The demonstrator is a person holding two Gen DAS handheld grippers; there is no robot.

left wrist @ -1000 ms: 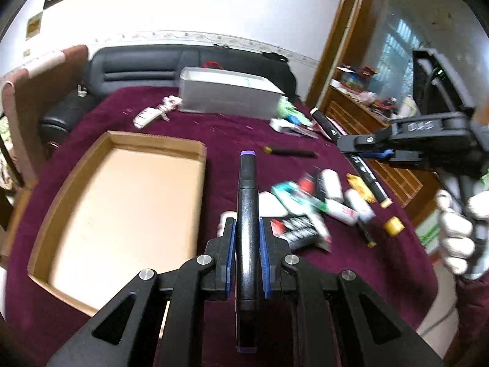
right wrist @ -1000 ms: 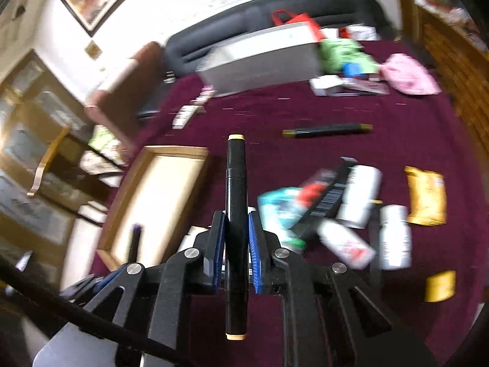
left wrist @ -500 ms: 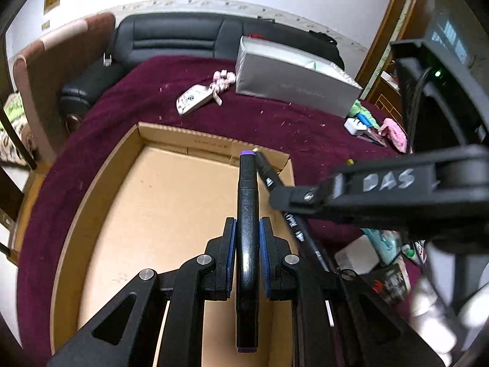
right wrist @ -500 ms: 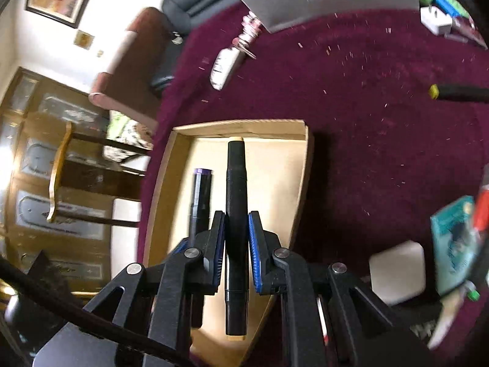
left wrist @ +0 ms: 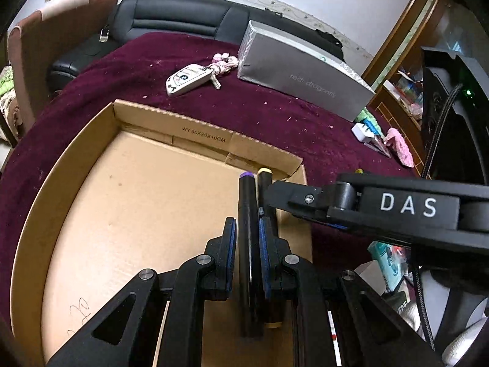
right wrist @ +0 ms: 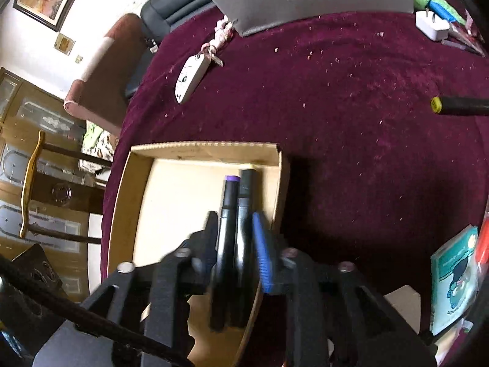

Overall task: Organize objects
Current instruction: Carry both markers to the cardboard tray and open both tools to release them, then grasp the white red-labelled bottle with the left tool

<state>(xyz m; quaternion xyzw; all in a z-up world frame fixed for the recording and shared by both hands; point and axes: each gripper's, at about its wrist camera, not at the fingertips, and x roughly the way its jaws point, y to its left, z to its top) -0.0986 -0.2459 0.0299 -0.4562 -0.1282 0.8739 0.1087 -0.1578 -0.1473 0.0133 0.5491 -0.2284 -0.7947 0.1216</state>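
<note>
Left gripper (left wrist: 247, 241) clenches purple-capped marker (left wrist: 247, 211) inside cardboard box (left wrist: 171, 122); right gripper (right wrist: 235, 238) jaws opening, releasing yellow-capped marker (right wrist: 246, 202) alongside, pens grouped.

Corrugated cardboard box (left wrist: 91, 165), matt tan. Tablecloth (right wrist: 351, 128) was burgundy velvety cloth, lint-speckled. Purple-capped marker (left wrist: 248, 229) glossy black plastic. Grey box (left wrist: 293, 79) smooth matt card. Sofa (left wrist: 180, 18) shiny black leather.

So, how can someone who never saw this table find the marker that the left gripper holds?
Find the cardboard box on the dark red cloth, then its far right corner. Two black markers lie side by side there, and the left gripper is shut on the purple-capped marker. Its neighbour, the yellow-capped marker, sits nearer the box wall.
</note>
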